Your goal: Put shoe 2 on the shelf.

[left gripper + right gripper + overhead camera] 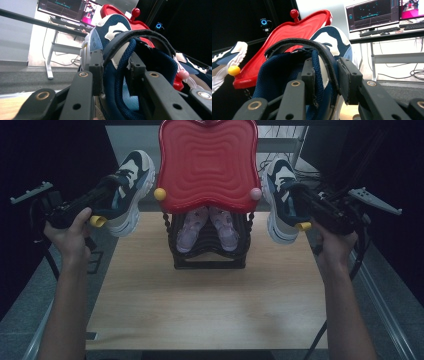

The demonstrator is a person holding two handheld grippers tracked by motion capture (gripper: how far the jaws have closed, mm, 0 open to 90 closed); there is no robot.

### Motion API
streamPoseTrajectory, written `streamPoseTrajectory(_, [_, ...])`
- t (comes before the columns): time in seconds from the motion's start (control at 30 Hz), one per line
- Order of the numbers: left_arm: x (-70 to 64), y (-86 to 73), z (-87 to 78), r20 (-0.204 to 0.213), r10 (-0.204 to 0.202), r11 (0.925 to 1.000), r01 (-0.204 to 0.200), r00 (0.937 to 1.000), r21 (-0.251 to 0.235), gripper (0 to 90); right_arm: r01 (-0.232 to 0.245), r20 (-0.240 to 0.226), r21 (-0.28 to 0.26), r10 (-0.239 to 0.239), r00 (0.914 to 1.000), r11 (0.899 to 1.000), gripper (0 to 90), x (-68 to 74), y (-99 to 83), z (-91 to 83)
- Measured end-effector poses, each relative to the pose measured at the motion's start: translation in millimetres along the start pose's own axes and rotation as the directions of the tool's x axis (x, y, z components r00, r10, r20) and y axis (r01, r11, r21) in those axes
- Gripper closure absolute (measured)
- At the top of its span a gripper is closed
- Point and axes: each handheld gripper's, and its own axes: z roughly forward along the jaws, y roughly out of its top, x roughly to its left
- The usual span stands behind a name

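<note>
- Black jaws of the left gripper (113,72) rise closest to the lens in the left gripper view, pinched narrow on the padded navy heel collar of the left sneaker (117,50); one jaw sits outside the collar, the other inside the shoe's opening.
- From those jaws the left sneaker's long axis runs straight away, heel at the jaws and toe at the far end, with the black pull strap arching just above the jaw tips.
- Seen from the high view, the left gripper (102,195) holds the left sneaker (131,187) in the air off the desk's left edge, toe pointing away from the person and slightly toward the rack.
- Jaws of the right gripper (325,75) are likewise closed narrow on the heel collar of the right sneaker (294,77), the mesh lining and strap caught between them.
- Beyond those jaws the right sneaker (281,202) stretches away heel-first to toe, held aloft by the right gripper (300,195) off the desk's right side.
- Between the two pairs of jaws stands a black shoe rack (210,255) on the wooden desk (210,305), topped by a red wavy tray (207,162) and holding a pair of pink shoes (207,227).
- Both sneakers hang apart from the rack, one on each side of the tray.
</note>
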Motion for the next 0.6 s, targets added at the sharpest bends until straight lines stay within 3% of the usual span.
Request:
streamPoseTrajectory(0.37, [-8.0, 13.8, 14.8, 0.028, -0.01, 0.9999, 0.01, 0.9996, -0.005, 71.0, 0.016, -0.026, -0.003, -0.016, 0.9995, 1.0, 68.5, 14.6, 23.7, 16.2])
streamPoseTrajectory(0.6, [-18.5, 22.8, 25.7, 0.036, 0.004, 1.0, -0.004, 0.9993, -0.001, 71.0, 0.009, -0.055, -0.017, -0.01, 0.9985, 1.0, 68.5, 24.2, 34.5, 26.5])
